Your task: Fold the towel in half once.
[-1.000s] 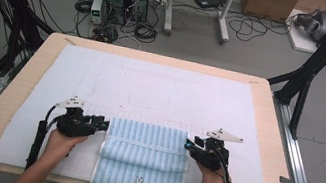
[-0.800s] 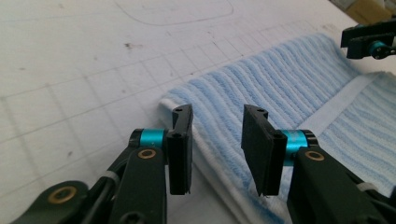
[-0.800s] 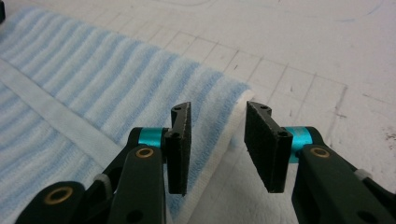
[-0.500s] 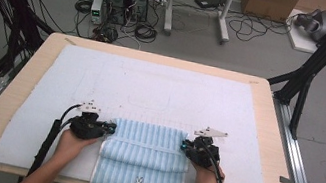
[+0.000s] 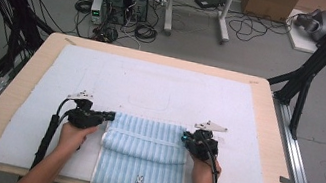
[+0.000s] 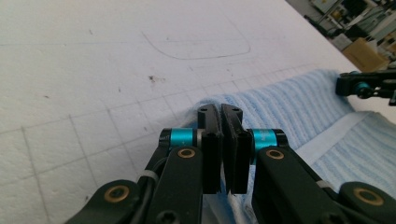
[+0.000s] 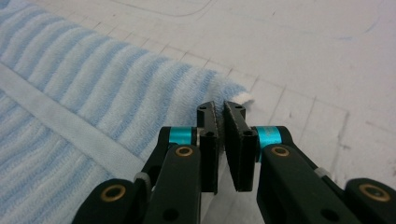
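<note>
A light blue striped towel (image 5: pixel 145 154) lies folded on the white mat, its near end with a small rabbit motif hanging at the table's front edge. My left gripper (image 5: pixel 108 115) sits at the towel's far left corner and my right gripper (image 5: pixel 185 137) at the far right corner. In the left gripper view the jaws of the left gripper (image 6: pixel 220 111) stand together with the towel (image 6: pixel 299 102) corner pinched at their tips. In the right gripper view the right gripper (image 7: pixel 221 108) is shut on the towel (image 7: pixel 93 74) corner fold.
The white mat (image 5: pixel 152 84) covers most of the wooden table (image 5: pixel 29 63). Black frame posts (image 5: pixel 305 81) stand at the table's right and left. Computers and cables lie on the floor beyond. The other gripper (image 6: pixel 369 86) appears at the right in the left gripper view.
Both grippers have slid inward to the towel's far corners, and their jaws have gone from apart to shut on the fabric.
</note>
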`<state>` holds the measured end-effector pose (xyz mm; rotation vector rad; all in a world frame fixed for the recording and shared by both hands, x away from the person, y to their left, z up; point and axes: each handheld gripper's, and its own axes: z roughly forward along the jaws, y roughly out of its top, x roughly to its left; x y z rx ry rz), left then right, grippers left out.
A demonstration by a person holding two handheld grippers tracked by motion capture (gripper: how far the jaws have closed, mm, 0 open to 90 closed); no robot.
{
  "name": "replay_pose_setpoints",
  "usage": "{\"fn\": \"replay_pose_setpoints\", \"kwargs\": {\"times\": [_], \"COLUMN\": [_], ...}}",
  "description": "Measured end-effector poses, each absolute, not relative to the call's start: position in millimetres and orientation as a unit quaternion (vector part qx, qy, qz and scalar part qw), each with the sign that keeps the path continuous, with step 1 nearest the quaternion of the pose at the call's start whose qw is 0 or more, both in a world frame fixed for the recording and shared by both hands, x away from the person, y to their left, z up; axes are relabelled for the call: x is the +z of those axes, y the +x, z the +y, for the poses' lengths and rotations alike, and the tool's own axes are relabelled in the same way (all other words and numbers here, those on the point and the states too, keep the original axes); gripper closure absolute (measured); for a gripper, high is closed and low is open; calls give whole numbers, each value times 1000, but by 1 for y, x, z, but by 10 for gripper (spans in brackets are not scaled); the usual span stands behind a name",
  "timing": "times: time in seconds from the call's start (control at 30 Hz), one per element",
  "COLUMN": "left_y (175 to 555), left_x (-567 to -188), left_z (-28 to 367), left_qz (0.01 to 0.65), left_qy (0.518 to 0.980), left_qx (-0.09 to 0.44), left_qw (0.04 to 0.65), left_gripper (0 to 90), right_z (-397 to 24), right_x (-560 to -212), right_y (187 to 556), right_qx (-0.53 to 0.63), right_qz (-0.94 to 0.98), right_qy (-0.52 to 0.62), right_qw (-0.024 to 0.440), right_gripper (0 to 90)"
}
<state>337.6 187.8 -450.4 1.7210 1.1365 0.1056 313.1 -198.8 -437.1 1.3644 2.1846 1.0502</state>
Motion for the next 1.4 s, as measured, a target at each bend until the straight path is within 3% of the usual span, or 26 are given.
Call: {"fn": "replay_pose_setpoints", "kwargs": {"times": [0.1,0.2,0.27,0.4,0.47,0.53,0.63,0.67,0.77,0.83,1.4], "left_y": [338,338,337,339,337,336,333,331,334,336,397], "left_x": [-450,-450,-450,-453,-453,-453,-454,-453,-454,-454,-433], "left_z": [182,181,182,180,178,177,174,172,176,177,177], "left_qz": [475,486,486,481,475,469,446,443,460,466,469], "left_qy": [726,732,737,740,746,752,769,772,761,757,723], "left_qx": [52,71,97,95,107,121,113,120,97,91,107], "left_qw": [494,472,460,460,454,447,443,440,447,449,495], "left_gripper": [838,627,515,460,472,549,838,860,870,872,871], "right_z": [-199,-201,-204,-210,-206,-203,-198,-197,-195,-195,-200], "right_x": [-437,-438,-436,-440,-445,-447,-446,-446,-446,-446,-432], "right_y": [319,322,319,320,321,320,318,317,316,316,362], "right_qx": [366,366,380,389,376,370,353,355,366,374,394], "right_qz": [771,766,756,758,769,773,784,787,786,784,761], "right_qy": [484,491,497,498,495,490,478,473,474,475,478], "right_qw": [192,197,193,161,152,162,180,178,153,138,192], "right_gripper": [829,669,612,511,485,482,533,605,787,838,846]}}
